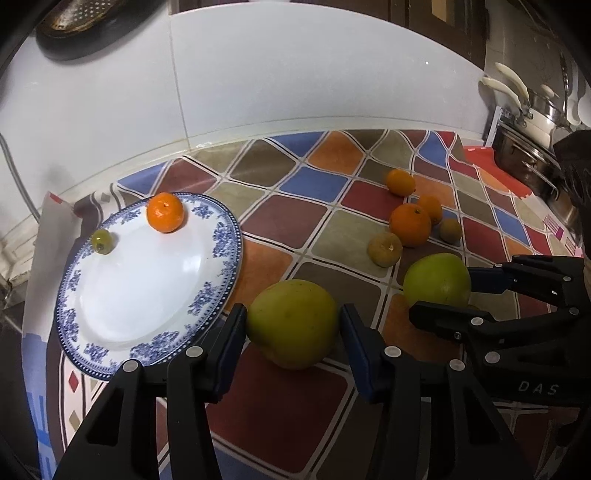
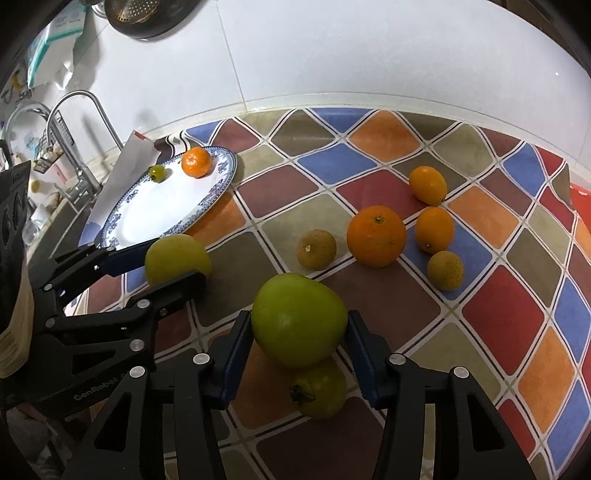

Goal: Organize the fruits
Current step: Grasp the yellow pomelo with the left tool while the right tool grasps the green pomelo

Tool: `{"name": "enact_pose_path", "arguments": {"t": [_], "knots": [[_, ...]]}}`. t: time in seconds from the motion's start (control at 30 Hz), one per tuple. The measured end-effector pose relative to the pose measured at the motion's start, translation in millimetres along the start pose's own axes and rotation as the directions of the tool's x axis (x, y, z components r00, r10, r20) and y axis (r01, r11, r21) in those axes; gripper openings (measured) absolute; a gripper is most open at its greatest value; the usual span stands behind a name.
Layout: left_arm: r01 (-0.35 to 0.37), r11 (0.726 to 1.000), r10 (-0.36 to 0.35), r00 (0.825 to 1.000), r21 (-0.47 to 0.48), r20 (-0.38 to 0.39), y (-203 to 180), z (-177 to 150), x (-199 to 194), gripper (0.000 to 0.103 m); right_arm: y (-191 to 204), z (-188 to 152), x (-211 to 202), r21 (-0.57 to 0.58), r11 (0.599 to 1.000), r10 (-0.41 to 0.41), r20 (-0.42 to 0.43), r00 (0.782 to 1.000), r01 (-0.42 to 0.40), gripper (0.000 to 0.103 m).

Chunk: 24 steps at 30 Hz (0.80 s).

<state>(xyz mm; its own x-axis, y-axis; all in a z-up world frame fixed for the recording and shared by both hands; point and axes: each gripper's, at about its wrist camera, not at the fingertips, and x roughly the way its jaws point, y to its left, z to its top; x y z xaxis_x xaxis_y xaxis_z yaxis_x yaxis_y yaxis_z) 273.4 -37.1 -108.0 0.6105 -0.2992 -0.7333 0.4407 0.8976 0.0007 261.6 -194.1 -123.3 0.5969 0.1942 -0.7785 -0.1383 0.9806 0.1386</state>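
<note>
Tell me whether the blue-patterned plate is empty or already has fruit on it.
Not empty. The plate holds a mandarin and a small green fruit near its far rim; the rest of its white surface is bare.

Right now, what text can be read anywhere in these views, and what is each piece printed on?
"DAS": on the right gripper body, left wrist view.
"GenRobot": on the left gripper body, right wrist view; the end is cut off.
Packages on the wall: print too blurred to read.
</note>
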Motion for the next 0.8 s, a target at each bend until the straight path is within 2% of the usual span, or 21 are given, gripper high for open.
{"name": "enact_pose_path", "arguments": {"t": [0.8], "knots": [[-0.068, 0.992, 0.081, 0.988, -0.109, 0.128, 10.3, -10.9, -90.9, 0.051, 40.6, 2.3, -72.4, -0.078, 0.997, 0.012, 0.162, 0.987, 0.001, 0.051]]}}
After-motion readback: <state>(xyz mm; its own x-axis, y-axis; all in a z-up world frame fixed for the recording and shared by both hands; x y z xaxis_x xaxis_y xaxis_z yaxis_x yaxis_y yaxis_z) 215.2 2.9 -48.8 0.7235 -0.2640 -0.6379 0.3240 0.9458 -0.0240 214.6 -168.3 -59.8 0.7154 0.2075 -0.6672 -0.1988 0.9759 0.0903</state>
